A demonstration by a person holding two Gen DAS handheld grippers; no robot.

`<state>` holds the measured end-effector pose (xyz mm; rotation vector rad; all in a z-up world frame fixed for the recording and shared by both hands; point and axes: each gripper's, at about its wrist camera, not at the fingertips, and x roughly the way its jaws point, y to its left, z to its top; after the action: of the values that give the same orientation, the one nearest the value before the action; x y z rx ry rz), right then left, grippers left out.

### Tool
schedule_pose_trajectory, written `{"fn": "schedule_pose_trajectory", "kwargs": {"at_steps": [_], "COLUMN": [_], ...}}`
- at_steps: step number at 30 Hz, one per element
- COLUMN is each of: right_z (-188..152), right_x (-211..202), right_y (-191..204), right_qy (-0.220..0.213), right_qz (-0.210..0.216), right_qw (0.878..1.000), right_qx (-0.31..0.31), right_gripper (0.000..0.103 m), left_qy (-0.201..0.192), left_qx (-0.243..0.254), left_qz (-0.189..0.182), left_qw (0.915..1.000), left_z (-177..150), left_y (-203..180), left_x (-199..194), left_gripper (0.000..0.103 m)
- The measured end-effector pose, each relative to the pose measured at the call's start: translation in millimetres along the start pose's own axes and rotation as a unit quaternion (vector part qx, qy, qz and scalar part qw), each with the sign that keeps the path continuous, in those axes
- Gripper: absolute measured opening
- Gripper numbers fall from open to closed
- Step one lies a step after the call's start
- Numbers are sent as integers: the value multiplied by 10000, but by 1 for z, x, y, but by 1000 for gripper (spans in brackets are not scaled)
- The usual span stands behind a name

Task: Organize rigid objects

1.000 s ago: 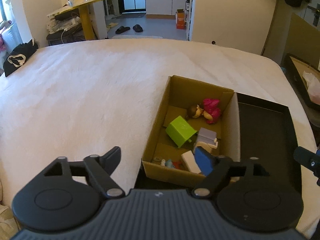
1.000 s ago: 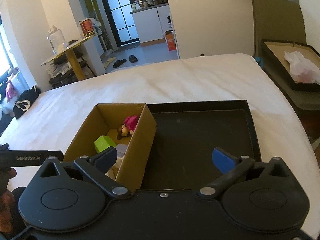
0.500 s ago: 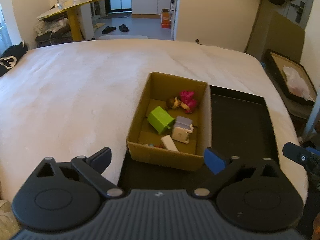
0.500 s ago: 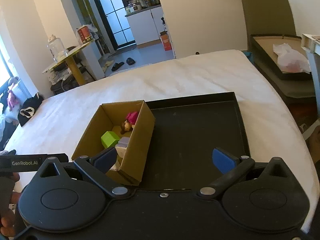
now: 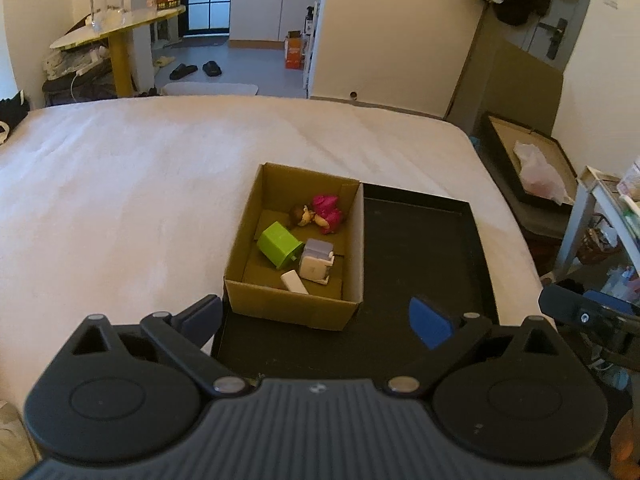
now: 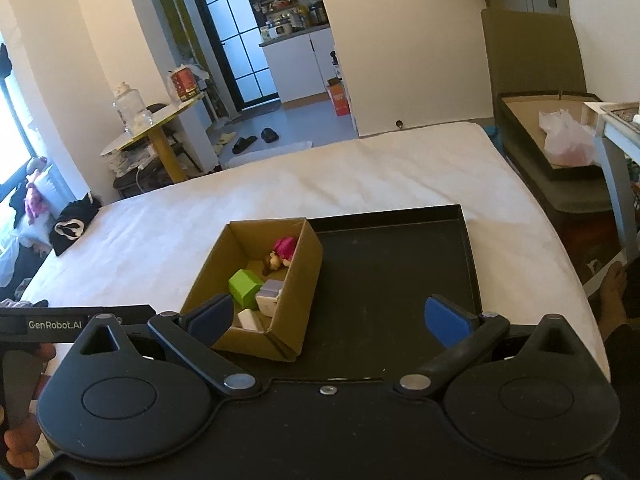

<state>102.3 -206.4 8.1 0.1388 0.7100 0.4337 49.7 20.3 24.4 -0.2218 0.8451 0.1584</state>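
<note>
The cardboard box [image 5: 296, 304] stood on the left part of a black tray [image 5: 424, 240], and the tray lay on a white bed [image 5: 120, 200]. Inside the box were a green block [image 5: 279, 245], a doll in a pink dress [image 5: 320, 213], a small grey and white toy [image 5: 317, 261] and a white piece [image 5: 294, 281] at the near wall; the green block and the grey and white toy were touching. The rest of the tray looked bare, so I judged that the sorting was almost done or done. The left hand-held gripper [image 5: 316, 318] had its jaws wide apart with nothing between them, and the jaws had just been opening. The right hand-held gripper [image 6: 330, 318] was also wide apart and empty, above the near edge of the tray. The main risk, as I saw it, was the box itself: it looked light, and a finger that came down on its near wall could push it along the tray or tip it. The bed was soft, so pressing on the tray could tilt it and let the toys roll together. The two tools were near each other; the tip of the right one showed at the right edge of the left view [image 5: 576, 312], and they could collide over the box. Nothing stood between the grippers and the box. Beyond the bed were a yellow round table [image 6: 160, 128] with a glass jar [image 6: 130, 106], slippers [image 6: 256, 140] on the floor and another dark tray with a plastic bag [image 6: 566, 138], all well apart from the work.
</note>
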Motion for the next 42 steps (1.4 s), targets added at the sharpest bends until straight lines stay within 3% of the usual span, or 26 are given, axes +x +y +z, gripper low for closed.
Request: {"fn": "schedule_pose_trajectory", "kwargs": {"at_steps": [17, 42], "right_z": [-19, -49], "right_x": [-35, -73], "right_y": [20, 24], "right_qy": [56, 59], "right_qz": [-132, -343], "right_qw": [9998, 9990], "right_qx": [-131, -281], "right_gripper": [103, 103], "left_qy": [-49, 16], "left_qx": [219, 357], "left_qz": [-306, -299], "left_qw": [9993, 9989], "left_z": [-24, -65], "left_y": [3, 12], "left_x": [-39, -64], "left_gripper": [99, 99]}}
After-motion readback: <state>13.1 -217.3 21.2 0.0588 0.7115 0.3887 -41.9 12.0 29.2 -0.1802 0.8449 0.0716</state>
